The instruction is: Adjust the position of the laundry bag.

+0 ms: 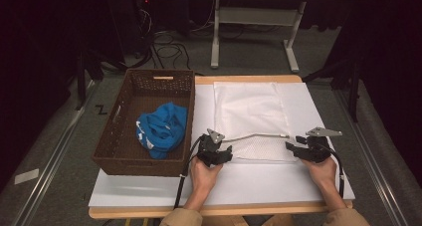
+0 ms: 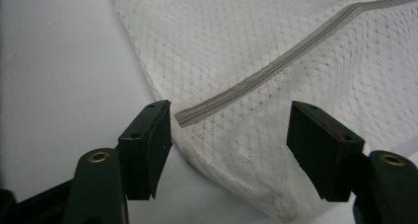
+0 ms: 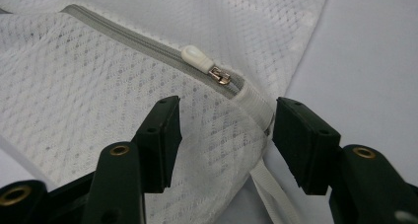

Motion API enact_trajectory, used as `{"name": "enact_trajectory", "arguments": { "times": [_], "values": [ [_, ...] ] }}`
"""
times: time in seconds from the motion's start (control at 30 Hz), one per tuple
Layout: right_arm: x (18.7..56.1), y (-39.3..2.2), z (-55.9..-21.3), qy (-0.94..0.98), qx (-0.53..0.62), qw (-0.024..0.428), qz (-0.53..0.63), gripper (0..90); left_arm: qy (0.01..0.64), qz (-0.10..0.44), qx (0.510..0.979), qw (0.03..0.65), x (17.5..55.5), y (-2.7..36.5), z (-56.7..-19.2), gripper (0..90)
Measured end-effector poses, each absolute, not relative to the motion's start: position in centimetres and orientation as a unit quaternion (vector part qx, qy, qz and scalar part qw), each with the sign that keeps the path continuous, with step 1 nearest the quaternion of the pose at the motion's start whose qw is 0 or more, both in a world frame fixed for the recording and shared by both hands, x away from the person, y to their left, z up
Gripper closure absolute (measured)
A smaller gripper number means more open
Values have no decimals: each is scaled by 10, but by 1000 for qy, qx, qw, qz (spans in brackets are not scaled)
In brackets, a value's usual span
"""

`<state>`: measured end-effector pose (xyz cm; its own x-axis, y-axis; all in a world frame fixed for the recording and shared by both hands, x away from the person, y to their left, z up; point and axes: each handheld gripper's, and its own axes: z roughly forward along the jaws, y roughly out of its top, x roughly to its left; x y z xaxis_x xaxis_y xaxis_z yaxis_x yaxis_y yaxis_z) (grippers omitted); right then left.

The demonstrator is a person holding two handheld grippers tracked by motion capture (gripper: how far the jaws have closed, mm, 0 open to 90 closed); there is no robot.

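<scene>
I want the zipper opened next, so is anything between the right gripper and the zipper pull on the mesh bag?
Nothing visible. The right gripper is open, jaws straddling the corner of the mesh bag, and the zipper pull lies uncovered just beyond the tips.

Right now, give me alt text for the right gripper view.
The right gripper holds its two black jaws open around a corner of a white mesh laundry bag. Just beyond them, the white zipper pull sits at the end of the grey zipper.
</scene>
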<state>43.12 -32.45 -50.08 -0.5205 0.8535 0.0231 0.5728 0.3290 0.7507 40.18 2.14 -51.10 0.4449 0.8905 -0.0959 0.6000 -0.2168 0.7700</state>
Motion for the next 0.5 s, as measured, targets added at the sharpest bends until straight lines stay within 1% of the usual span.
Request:
{"name": "enact_trajectory", "arguments": {
  "times": [0.07, 0.13, 0.23, 0.3, 0.33, 0.37, 0.4, 0.43, 0.47, 0.5],
  "values": [
    [432, -324, -502, 793, 452, 189, 361, 455, 490, 183, 762, 382, 403, 20, -512, 373],
    [433, -324, -503, 797, 450, 186, 358, 485, 491, 181, 763, 379, 403, 19, -512, 385],
    [432, -324, -503, 799, 446, 189, 355, 560, 484, 183, 768, 378, 403, 19, -513, 441],
    [433, -324, -503, 802, 447, 182, 352, 596, 481, 184, 772, 372, 403, 18, -513, 478],
    [433, -324, -503, 802, 447, 182, 352, 596, 481, 184, 772, 372, 403, 18, -513, 497],
    [433, -323, -503, 809, 444, 178, 342, 648, 482, 182, 774, 369, 404, 18, -514, 521],
    [433, -323, -503, 809, 444, 178, 342, 648, 482, 181, 775, 366, 404, 18, -515, 521],
    [434, -322, -504, 817, 436, 176, 332, 698, 481, 178, 779, 360, 405, 18, -516, 565],
    [434, -322, -504, 817, 436, 176, 332, 698, 481, 178, 779, 360, 405, 18, -516, 584],
    [434, -321, -505, 823, 431, 175, 326, 733, 479, 176, 783, 356, 406, 18, -517, 611]
  ]
}}
